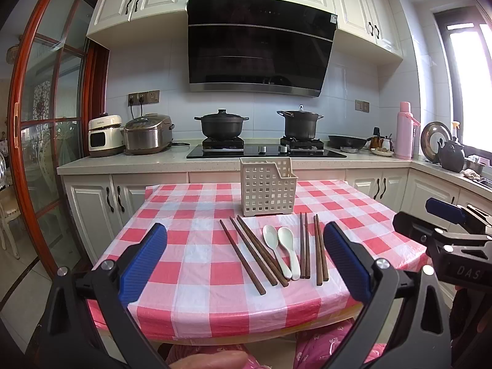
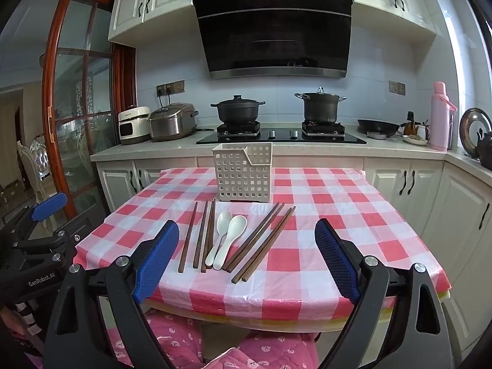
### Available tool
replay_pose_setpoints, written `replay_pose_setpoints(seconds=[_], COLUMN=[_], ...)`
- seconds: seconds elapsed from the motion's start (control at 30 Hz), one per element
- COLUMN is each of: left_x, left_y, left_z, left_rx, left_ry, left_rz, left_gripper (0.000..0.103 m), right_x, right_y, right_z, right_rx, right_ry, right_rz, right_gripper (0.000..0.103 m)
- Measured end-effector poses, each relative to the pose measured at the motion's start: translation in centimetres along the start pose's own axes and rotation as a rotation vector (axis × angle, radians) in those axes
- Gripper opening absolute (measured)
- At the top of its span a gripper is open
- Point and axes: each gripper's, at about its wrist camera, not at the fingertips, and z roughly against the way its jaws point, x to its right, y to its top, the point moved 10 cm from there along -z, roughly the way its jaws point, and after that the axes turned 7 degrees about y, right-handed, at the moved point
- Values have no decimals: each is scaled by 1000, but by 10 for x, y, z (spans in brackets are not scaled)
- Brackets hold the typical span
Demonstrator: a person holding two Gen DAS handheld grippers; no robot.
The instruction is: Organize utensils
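1. Two grippers, both held back at the near edge of the table [image 1: 190,307], above the person's lap. Left gripper [image 1: 244,258] jaws spread wide, nothing between the pads. Right gripper [image 2: 246,259] likewise released and empty.
2. Utensils lie flat on the checked cloth in a row: left chopsticks [image 1: 252,252], two white spoons [image 1: 284,250], right chopsticks [image 1: 312,250]. All sit ahead of both jaws, between them and the white basket [image 1: 266,190], which stands upright just behind the row.
3. Long axes run roughly away from the person, toward the basket. Left chopsticks fan out, near ends drifting leftward in the left wrist view; right chopsticks lie near parallel there. Spoon bowls point to the basket, handles toward the person.
4. Judgement: neither hand is clearly nearer. Each jaw gap already straddles the row crosswise, so closing across a stick's width looks feasible without rolling the wrist.
5. Risk: sticks touch their neighbours; singling one out may drag another.
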Motion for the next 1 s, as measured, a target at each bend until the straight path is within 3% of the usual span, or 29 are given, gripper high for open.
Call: replay_pose_setpoints(seconds=[1.0], left_x=[-2], left_y=[0], left_z=[0], left_rx=[-6], left_ry=[-1], left_rz=[4], left_gripper=[98], right_x=[-2], right_y=[-2], right_z=[0], right_rx=[-7], right_ry=[2], right_rz=[-8], right_gripper=[85])
